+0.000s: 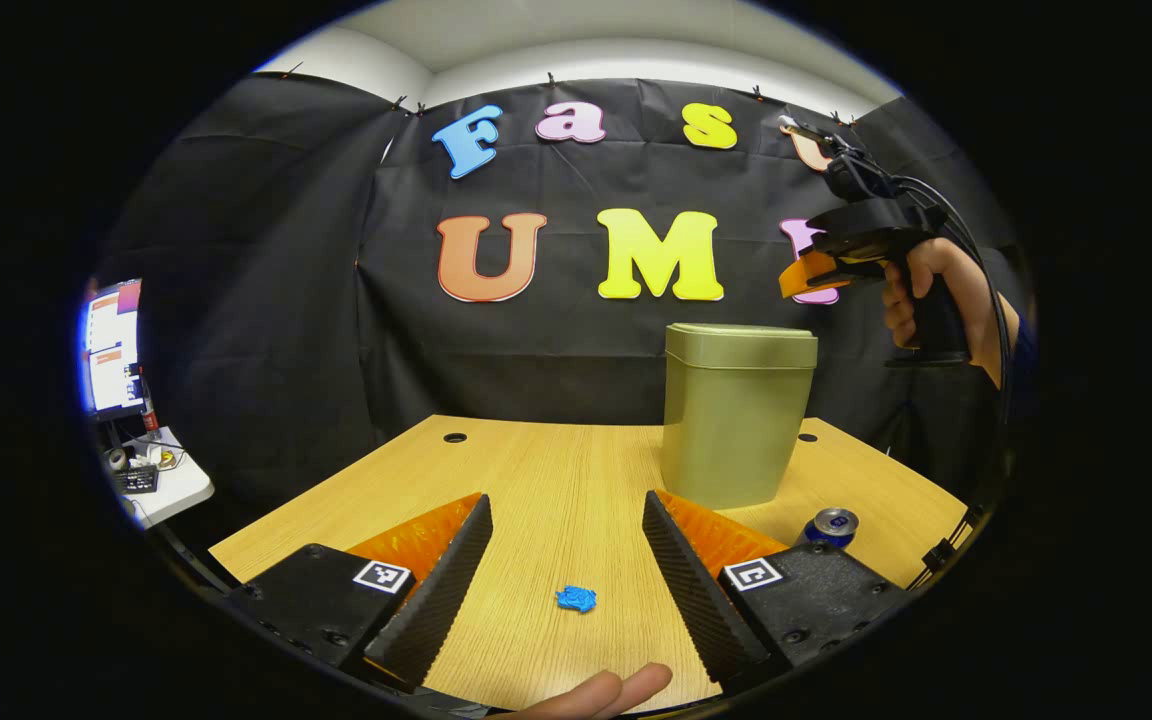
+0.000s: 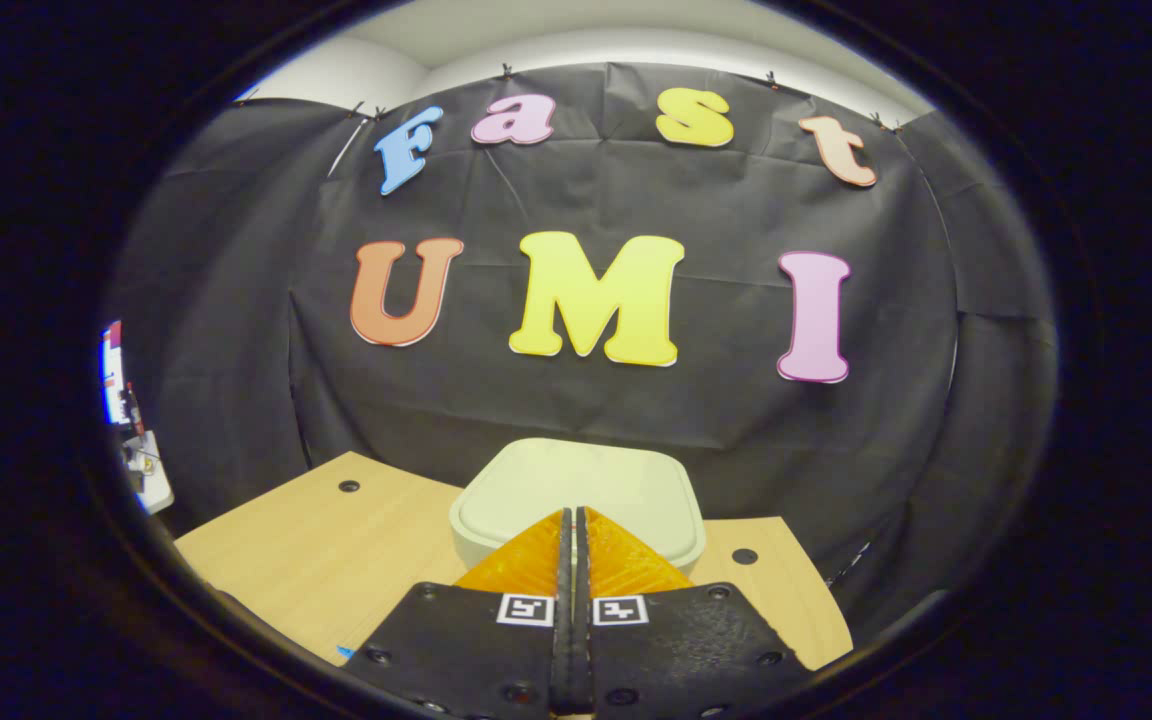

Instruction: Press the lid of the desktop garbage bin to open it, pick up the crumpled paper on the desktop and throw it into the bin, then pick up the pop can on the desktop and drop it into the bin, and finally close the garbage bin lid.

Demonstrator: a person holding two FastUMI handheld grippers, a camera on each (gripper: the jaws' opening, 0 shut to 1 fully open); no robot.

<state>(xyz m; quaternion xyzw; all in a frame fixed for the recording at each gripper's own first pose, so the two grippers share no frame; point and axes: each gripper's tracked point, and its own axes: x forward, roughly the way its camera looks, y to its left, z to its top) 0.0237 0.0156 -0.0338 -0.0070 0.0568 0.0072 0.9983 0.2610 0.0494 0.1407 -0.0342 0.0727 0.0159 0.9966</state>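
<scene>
A pale green garbage bin (image 1: pixel 736 420) stands on the wooden desk (image 1: pixel 536 470), its lid (image 1: pixel 741 345) down. A small blue crumpled paper (image 1: pixel 576 599) lies on the desk between the fingers of my left gripper (image 1: pixel 566 515), which is open and low over the front of the desk. A blue pop can (image 1: pixel 829 526) stands to the right of the bin's base. My right gripper (image 2: pixel 573 515) is shut on nothing and hovers just above the bin's lid (image 2: pixel 581 490). In the left gripper view a hand holds the right gripper (image 1: pixel 794 280) above and right of the bin.
A side table (image 1: pixel 151 480) with a monitor (image 1: pixel 114 345) and small items stands off the desk's left. The desk has cable holes (image 1: pixel 454 438) near its back edge. A fingertip (image 1: pixel 626 688) shows at the bottom of the left gripper view.
</scene>
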